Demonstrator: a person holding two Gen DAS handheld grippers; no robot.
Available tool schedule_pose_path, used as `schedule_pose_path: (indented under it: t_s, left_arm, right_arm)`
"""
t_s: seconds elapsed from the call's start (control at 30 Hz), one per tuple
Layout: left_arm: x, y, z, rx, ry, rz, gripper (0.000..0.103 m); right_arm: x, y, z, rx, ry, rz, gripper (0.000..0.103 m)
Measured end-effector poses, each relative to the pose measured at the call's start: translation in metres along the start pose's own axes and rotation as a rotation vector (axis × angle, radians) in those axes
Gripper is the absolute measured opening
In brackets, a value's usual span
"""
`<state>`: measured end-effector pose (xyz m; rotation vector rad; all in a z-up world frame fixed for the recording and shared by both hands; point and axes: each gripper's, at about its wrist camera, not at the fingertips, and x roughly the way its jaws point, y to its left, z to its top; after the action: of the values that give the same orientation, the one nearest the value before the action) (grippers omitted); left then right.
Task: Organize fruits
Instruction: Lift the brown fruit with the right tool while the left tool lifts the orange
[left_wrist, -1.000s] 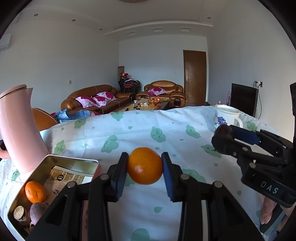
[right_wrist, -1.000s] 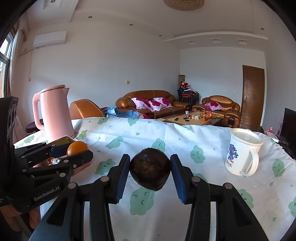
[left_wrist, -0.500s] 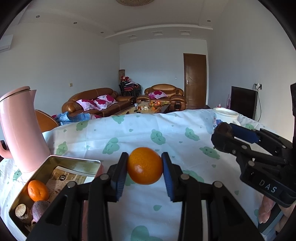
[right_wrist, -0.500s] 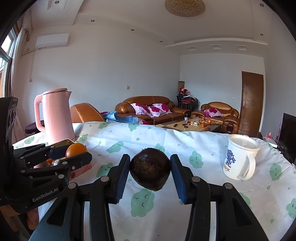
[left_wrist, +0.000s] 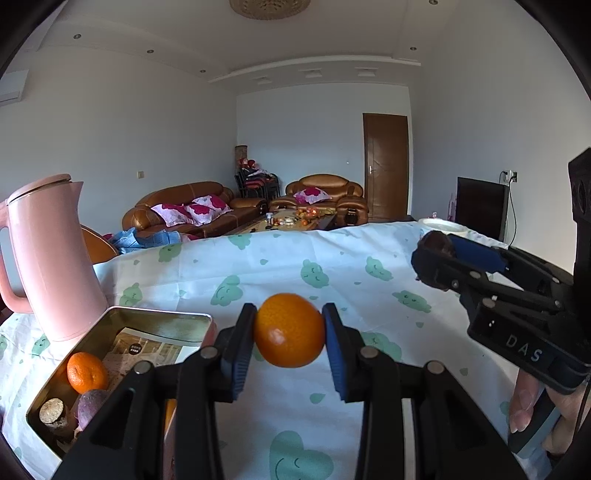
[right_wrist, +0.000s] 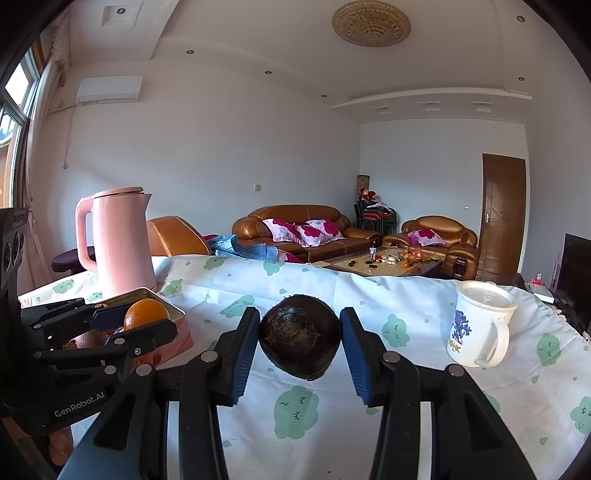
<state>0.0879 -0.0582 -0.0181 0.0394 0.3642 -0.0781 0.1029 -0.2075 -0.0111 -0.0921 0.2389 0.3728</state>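
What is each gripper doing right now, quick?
Left gripper: closed on an orange tangerine.
Right gripper: closed on a dark brown round fruit.

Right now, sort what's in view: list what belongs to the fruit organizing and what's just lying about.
Part of the job:
- tangerine clamped in the left gripper
- dark brown round fruit clamped in the right gripper
- metal tin holding another tangerine

Just lying about:
- pink kettle
- white mug
- patterned tablecloth
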Motion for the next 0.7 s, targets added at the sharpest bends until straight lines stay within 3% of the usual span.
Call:
schedule_pose_path:
  t_s: [0.7]
  left_arm:
    - [-0.027,0.023,-0.003,-0.022,-0.043,0.019,0.038]
  right_arm:
    - [-0.003,0.04,0.002,-0.019,-0.018,0.051,0.047]
